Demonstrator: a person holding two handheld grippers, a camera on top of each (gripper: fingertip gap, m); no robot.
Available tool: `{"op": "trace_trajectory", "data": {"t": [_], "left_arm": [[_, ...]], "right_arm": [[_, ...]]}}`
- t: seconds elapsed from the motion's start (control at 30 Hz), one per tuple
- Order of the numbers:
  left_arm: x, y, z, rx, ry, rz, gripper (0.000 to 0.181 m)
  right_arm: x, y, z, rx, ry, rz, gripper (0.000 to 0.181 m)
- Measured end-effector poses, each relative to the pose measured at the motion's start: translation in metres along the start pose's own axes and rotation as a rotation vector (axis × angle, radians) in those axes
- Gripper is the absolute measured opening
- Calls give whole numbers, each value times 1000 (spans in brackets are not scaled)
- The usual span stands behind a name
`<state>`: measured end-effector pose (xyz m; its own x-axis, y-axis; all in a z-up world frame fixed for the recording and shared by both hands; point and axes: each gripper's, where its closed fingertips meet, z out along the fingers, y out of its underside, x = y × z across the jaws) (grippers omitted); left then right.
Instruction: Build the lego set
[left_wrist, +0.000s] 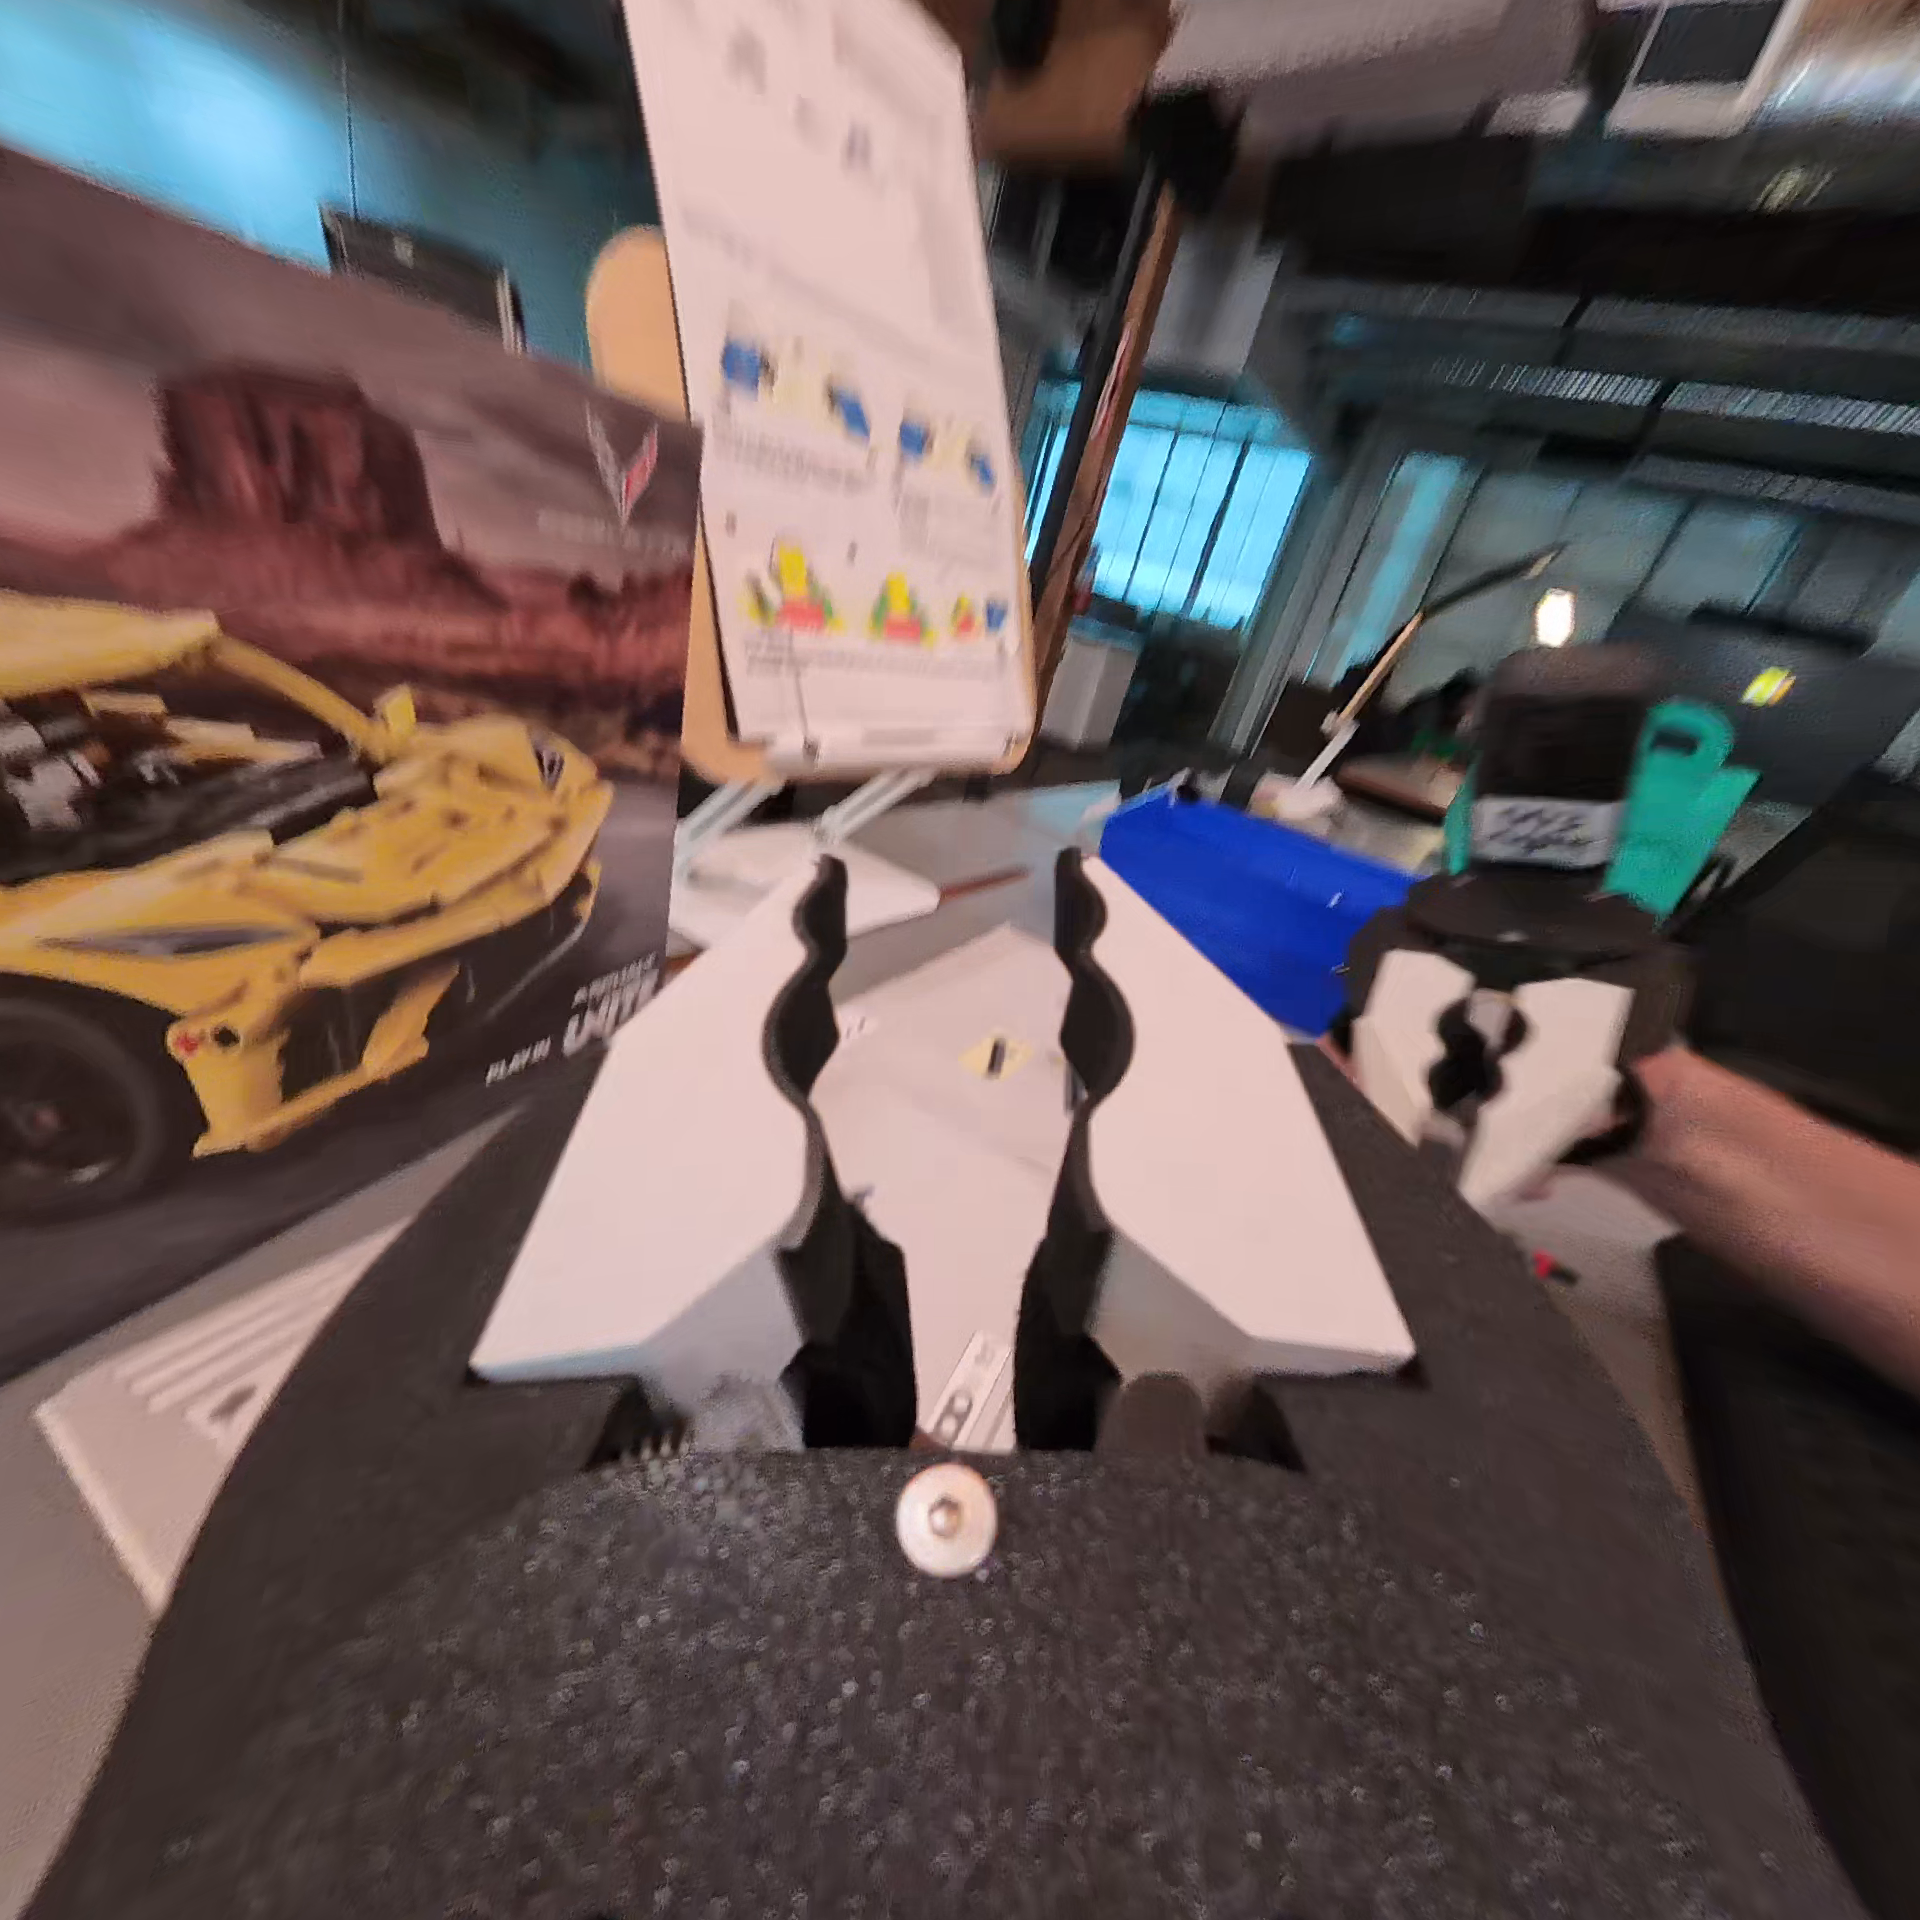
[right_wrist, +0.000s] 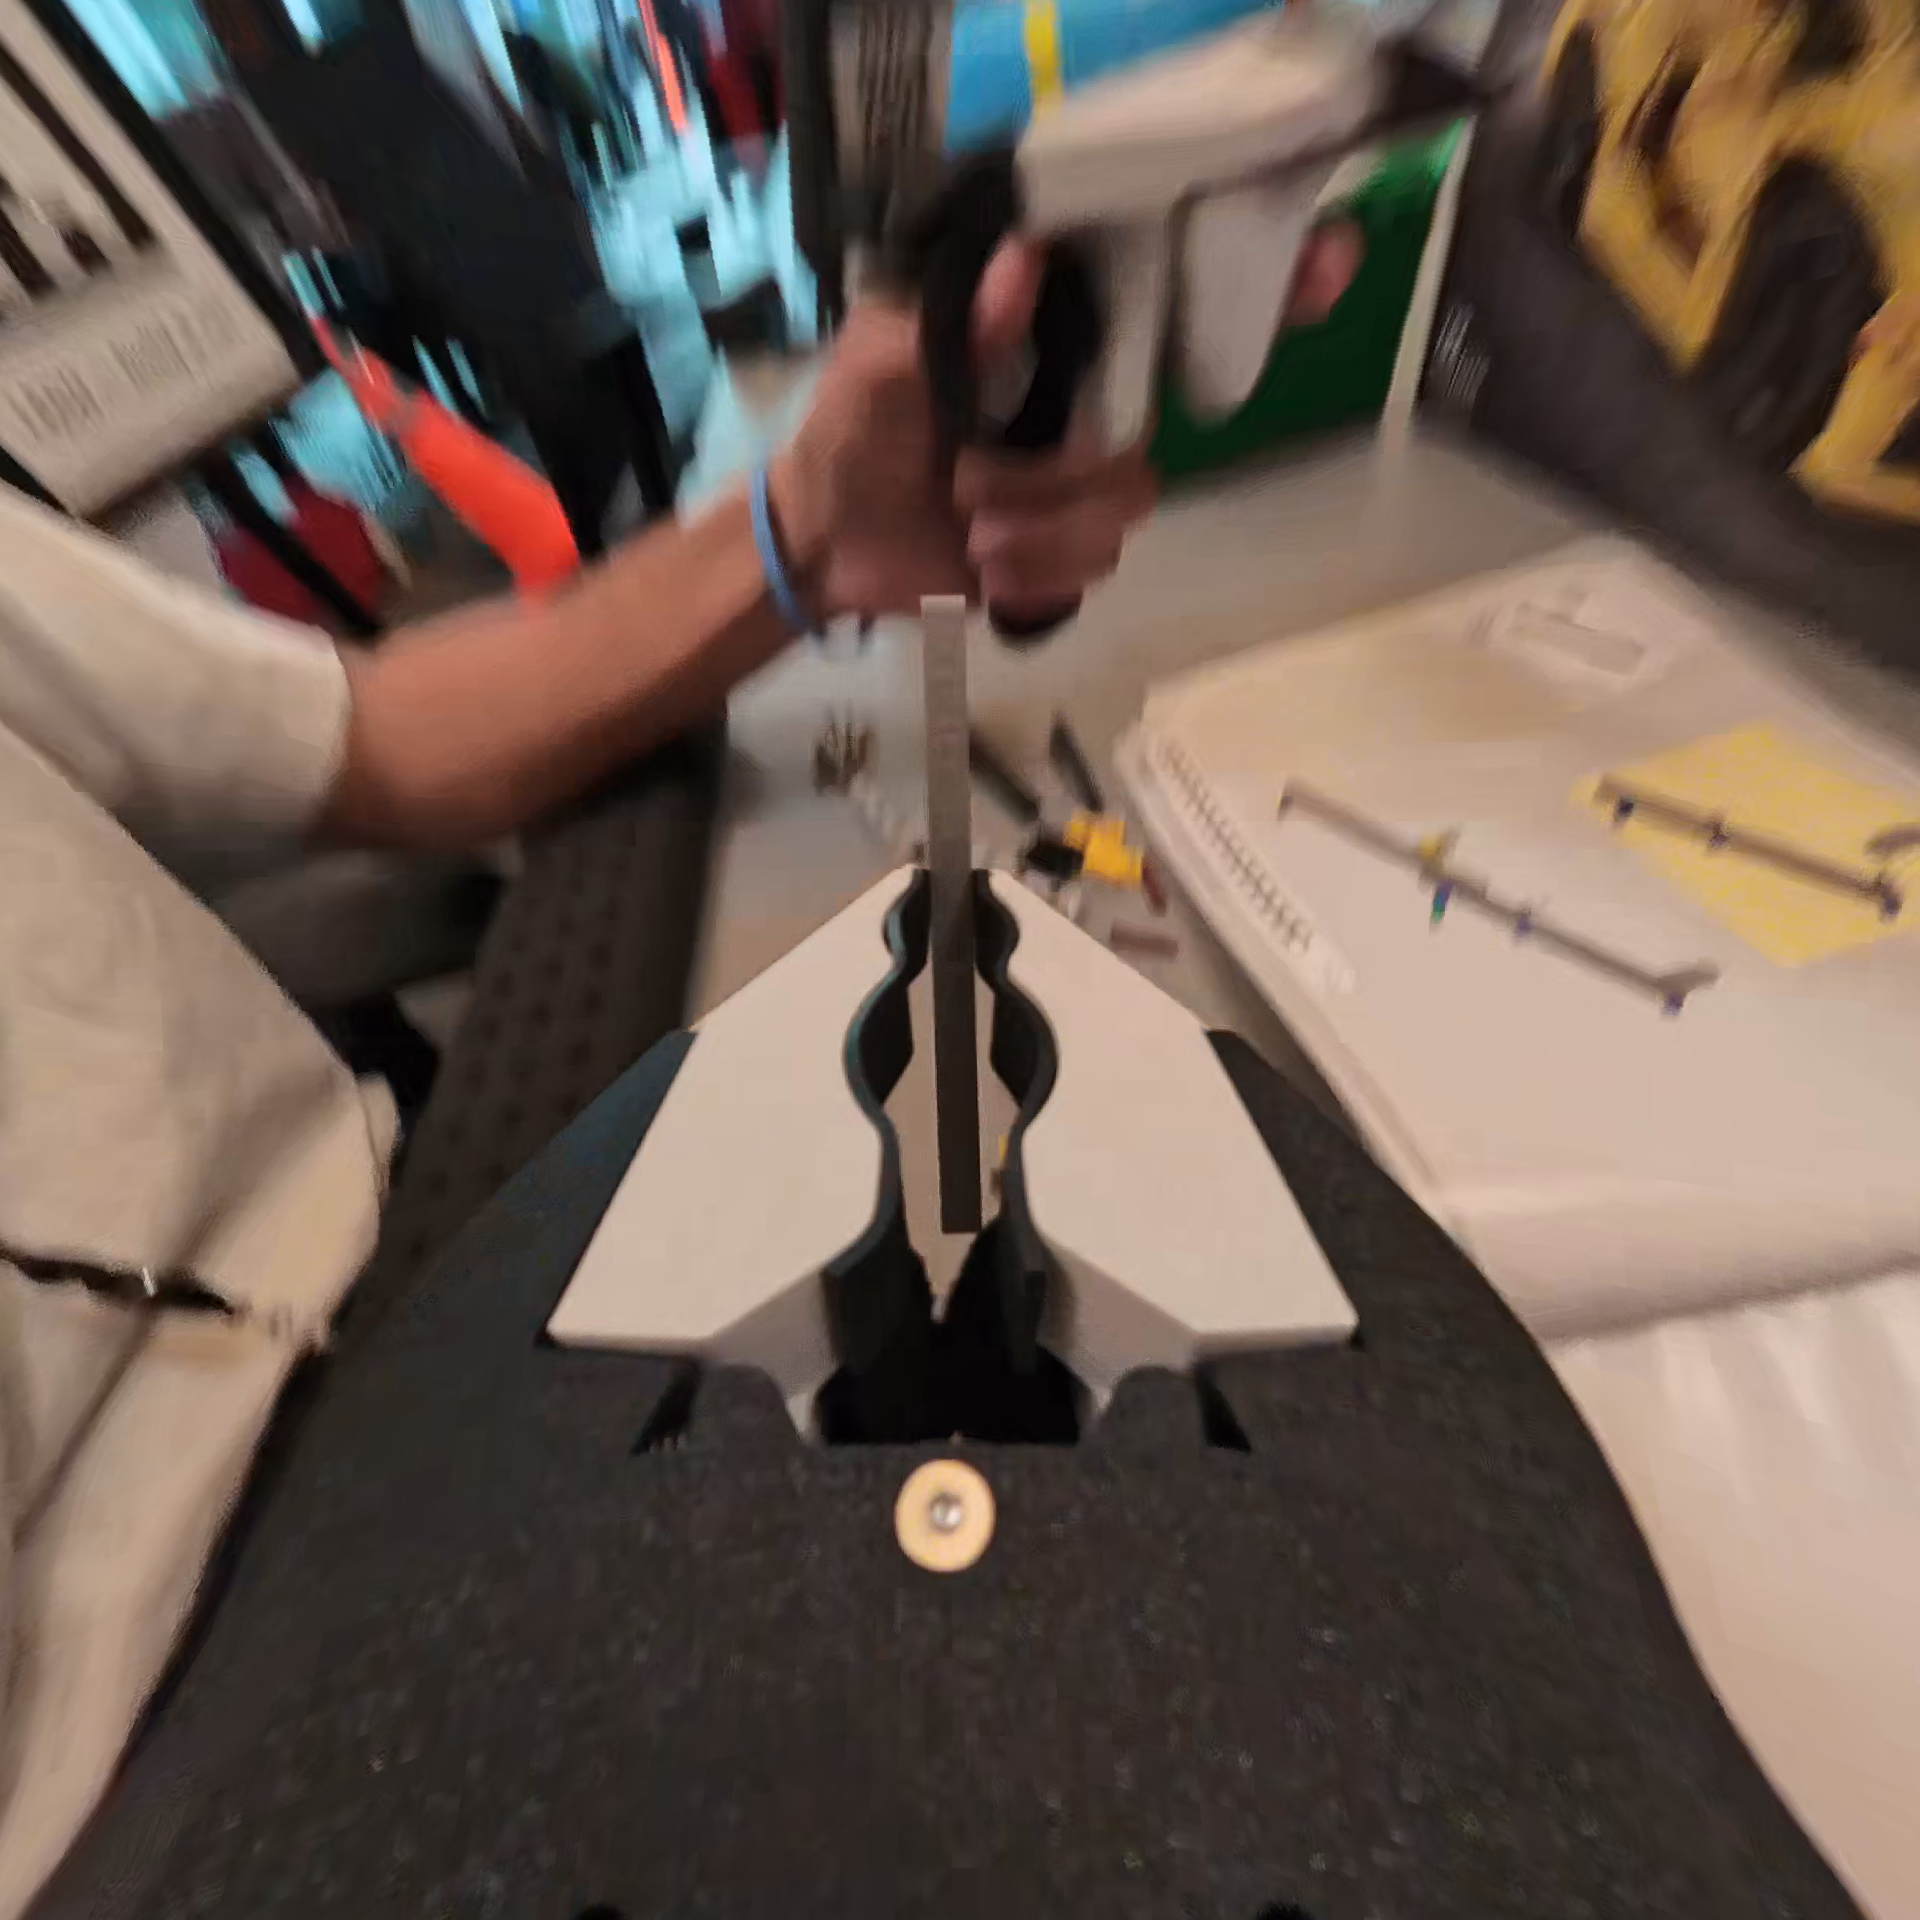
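My left gripper (left_wrist: 948, 873) is open and empty, held above an open instruction booklet (left_wrist: 966, 1049) on the table. My right gripper (right_wrist: 948, 883) is shut on a long thin grey lego beam (right_wrist: 948, 769), which stands out past the fingertips, seen edge on. The right gripper also shows at the right of the left wrist view (left_wrist: 1481, 1049), shut, with a hand behind it. Small loose pieces, one of them yellow (right_wrist: 1096, 847), lie on the table beyond the right gripper, beside the booklet (right_wrist: 1507, 935). Both views are blurred.
The set's box with a yellow car picture (left_wrist: 291, 831) stands at the left. A printed sheet on a stand (left_wrist: 842, 416) rises behind the booklet. A blue bin (left_wrist: 1236, 904) sits at the back right. A person's arm and hand (right_wrist: 883, 488) hold the left gripper's handle. The gap from one gripper's tips to the other's is roughly 15 cm.
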<state>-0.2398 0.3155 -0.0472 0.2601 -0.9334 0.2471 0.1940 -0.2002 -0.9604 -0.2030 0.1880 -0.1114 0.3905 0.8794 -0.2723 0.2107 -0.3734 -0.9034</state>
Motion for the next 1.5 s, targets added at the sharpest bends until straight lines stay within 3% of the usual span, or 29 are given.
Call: {"op": "trace_trajectory", "data": {"t": [0.1,0.2,0.3,0.4,0.5,0.7,0.83,1.03,1.2,1.5], "left_arm": [[5,-26,-15,135,65,-15,57],[15,-28,-18,146,127,-30,65],[47,-13,-5,61,264,-96,60],[81,21,11,-108,346,-79,42],[101,51,22,-246,410,-140,40],[105,49,39,-129,436,-398,21],[106,48,41,-95,424,-378,7],[108,45,41,-64,400,-342,7],[104,46,40,-79,377,-308,7],[80,52,41,-123,190,-105,7]], "right_arm": [[8,-43,-14,339,-117,143,6],[25,-47,-20,516,-157,310,5],[26,-40,-22,512,-177,377,5],[27,-26,-18,407,-107,338,6],[24,-31,-26,427,-94,332,6],[22,-31,-23,441,-113,365,5],[20,-30,-17,441,-140,391,6],[18,-34,-17,475,-186,437,6],[22,-31,-21,450,-133,374,15],[47,-43,-65,538,91,269,16]]}}
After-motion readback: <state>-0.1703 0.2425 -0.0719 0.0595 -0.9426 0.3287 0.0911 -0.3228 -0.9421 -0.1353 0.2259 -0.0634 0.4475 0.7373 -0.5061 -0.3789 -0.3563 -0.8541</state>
